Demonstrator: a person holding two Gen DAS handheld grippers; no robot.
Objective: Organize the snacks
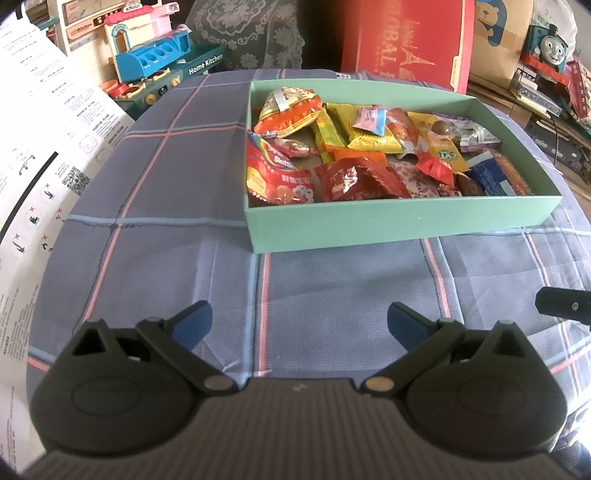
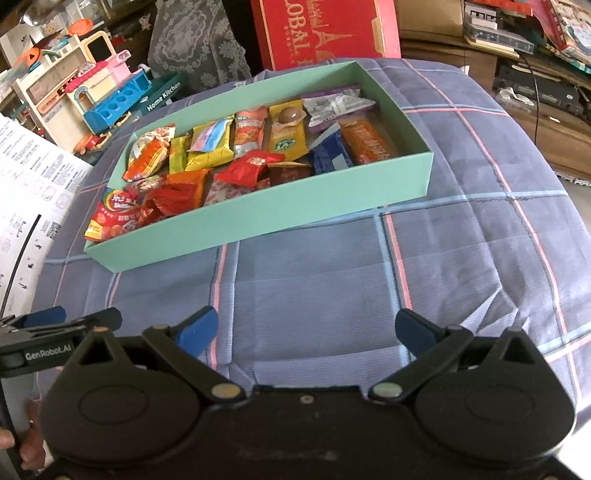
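A shallow mint-green box (image 1: 399,221) (image 2: 258,221) rests on the checked blue cloth and holds several wrapped snacks: a red Skittles bag (image 1: 275,173) (image 2: 114,214), an orange-red packet (image 1: 291,112) (image 2: 147,155), yellow wrappers (image 1: 369,131) (image 2: 210,147), a blue bar (image 1: 491,173) (image 2: 328,151). My left gripper (image 1: 299,321) hovers open over bare cloth in front of the box, nothing between its blue-tipped fingers. My right gripper (image 2: 308,330) is likewise open and holds nothing, short of the box's near wall. The left gripper's side (image 2: 48,332) shows at the right wrist view's left edge.
A red gift box (image 1: 406,40) (image 2: 325,29) stands behind the green box. Toy kitchen sets (image 1: 147,55) (image 2: 99,92) crowd the back left, a white printed sheet (image 1: 40,147) (image 2: 26,177) lies left, and a toy train (image 1: 550,44) and clutter sit right.
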